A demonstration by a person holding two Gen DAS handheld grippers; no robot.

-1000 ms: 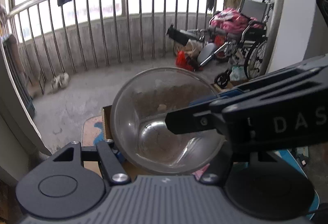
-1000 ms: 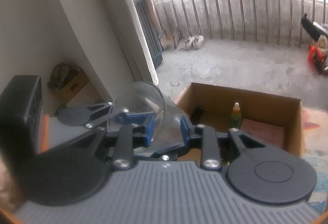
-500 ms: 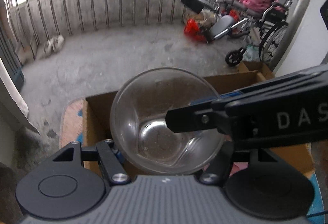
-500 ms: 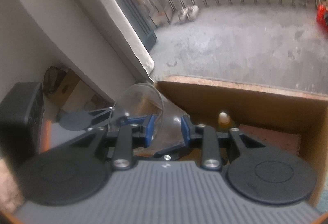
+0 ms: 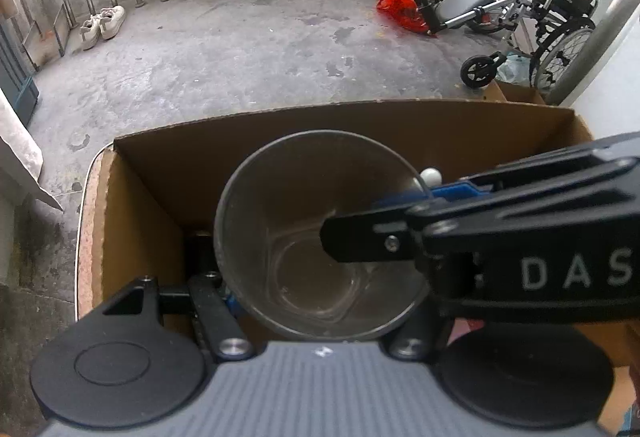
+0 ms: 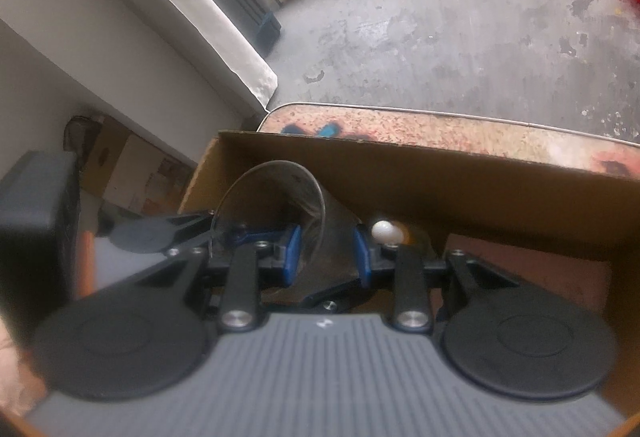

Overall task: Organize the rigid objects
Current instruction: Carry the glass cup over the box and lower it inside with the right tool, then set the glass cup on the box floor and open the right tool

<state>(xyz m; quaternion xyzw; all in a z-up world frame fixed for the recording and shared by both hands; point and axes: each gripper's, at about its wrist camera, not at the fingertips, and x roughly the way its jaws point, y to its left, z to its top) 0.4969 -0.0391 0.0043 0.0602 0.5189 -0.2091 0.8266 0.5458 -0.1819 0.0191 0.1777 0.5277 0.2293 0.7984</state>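
Glass is hanging over the open cardboard box, mouth tipped toward the far wall. Left gripper is clamping its base from both sides; right gripper is pinching its rim wall, one blue pad inside, one outside. Box already holds a small bottle with a white cap at 2 o'clock of the glass and a reddish flat item at 3 o'clock. Judged: placement is nearly done; lowering and letting go are remaining.
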